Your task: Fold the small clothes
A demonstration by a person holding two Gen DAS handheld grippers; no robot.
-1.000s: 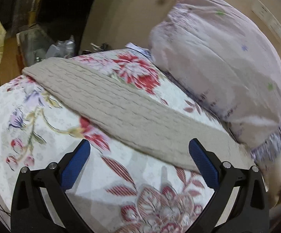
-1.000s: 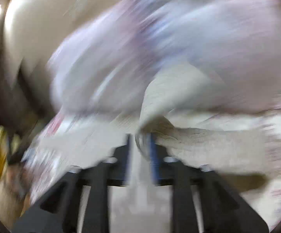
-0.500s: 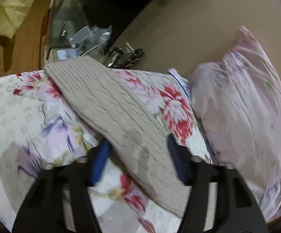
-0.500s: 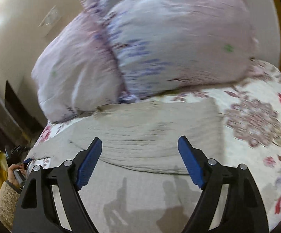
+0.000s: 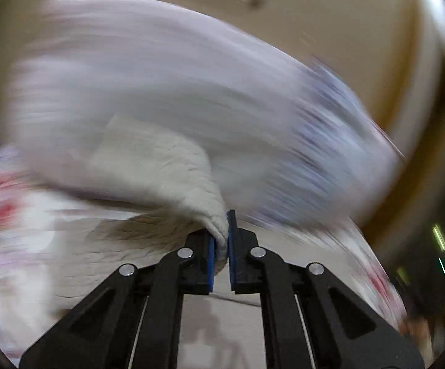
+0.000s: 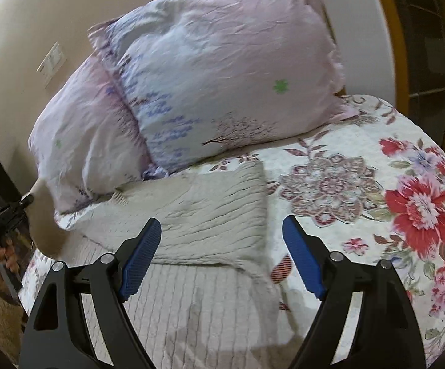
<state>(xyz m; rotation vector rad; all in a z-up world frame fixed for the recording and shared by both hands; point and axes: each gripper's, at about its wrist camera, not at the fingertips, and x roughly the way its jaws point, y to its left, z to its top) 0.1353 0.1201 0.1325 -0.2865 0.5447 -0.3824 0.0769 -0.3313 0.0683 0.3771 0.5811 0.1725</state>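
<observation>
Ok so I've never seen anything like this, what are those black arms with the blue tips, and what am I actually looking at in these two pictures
Those are hand-held grippers, not a robot. A person holds one in each hand, and a wide-angle camera on each looks forward along its two fingers, which makes everything look curved.

The blurry picture comes from the left gripper. It is shut on a bunched end of a beige knitted garment, lifted off the bed; the blur suggests fast motion.

The sharp picture comes from the right gripper. It is open, holds nothing, and sits above the same garment, which lies partly doubled over on a floral bedspread. Two pink pillows lean against the wall behind. At the left edge you can see the person's left hand and the other gripper.
</observation>
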